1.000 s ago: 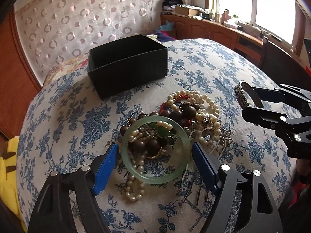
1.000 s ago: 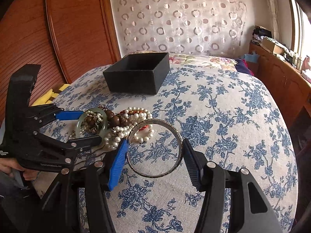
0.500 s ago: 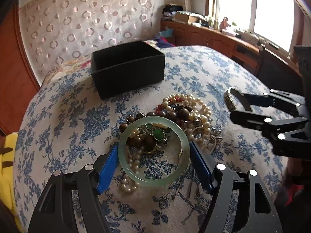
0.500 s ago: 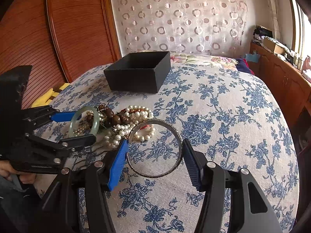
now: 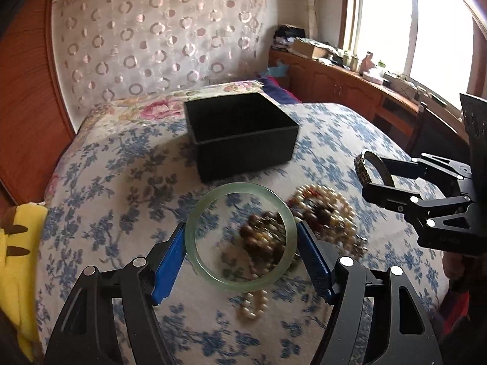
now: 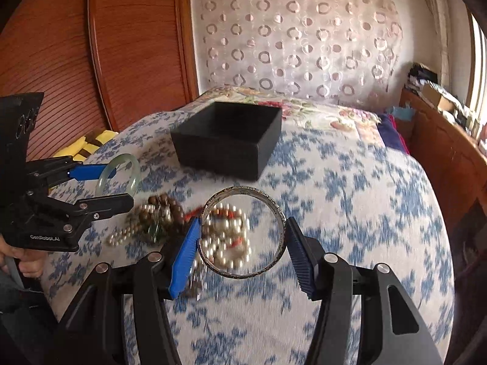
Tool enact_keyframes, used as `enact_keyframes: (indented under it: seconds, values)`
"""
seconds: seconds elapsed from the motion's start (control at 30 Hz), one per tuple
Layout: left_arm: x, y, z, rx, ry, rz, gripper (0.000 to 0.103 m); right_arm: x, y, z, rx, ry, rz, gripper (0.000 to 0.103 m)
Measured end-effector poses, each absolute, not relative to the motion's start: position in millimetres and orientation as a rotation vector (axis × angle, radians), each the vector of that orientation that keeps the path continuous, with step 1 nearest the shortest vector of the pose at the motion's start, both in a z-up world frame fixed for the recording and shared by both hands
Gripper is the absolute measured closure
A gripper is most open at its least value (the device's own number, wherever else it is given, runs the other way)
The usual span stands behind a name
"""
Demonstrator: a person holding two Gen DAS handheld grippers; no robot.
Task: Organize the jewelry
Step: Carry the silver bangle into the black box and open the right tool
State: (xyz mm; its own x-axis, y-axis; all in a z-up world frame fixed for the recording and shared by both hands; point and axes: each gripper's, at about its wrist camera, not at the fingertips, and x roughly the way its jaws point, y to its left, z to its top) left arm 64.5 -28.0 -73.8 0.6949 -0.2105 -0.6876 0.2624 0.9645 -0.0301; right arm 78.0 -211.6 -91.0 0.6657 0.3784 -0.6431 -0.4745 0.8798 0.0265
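My left gripper [image 5: 242,255] is shut on a pale green jade bangle [image 5: 194,252] and holds it above the bed, short of the open black box [image 5: 243,146]. The bangle also shows in the right wrist view [image 6: 134,172]. My right gripper [image 6: 243,243] is shut on a silver engraved bangle [image 6: 278,210], also lifted; this bangle shows in the left wrist view [image 5: 363,170] at the right. A pile of pearl and brown bead strands [image 5: 322,213] lies on the bedspread below both grippers, and shows in the right wrist view [image 6: 158,216].
The bed has a blue floral spread [image 6: 365,200]. A wooden headboard [image 6: 91,60] stands at the left, a yellow plush toy [image 5: 18,243] at the bed's left edge. A wooden cabinet [image 5: 350,88] with clutter runs under the window at right.
Both grippers have risen and moved forward toward the black box with their bangles. The green bangle has come off the jewelry pile. The pile stays on the bed.
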Motion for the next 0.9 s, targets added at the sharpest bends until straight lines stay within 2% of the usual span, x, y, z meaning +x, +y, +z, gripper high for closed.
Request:
enact_keyframes:
  seconds: [0.43,0.9]
  values:
    - [92.4,-0.5,-62.0,0.059,0.721,-0.205,0.034,140.3,-180.8,-63.6,-0.186,0.648,0.527,0.044]
    - [123.1,11.4,-52.6,0.049,0.695,-0.180,0.034,207.4,-157.6,-65.4,-0.133,0.700,0.577,0.043]
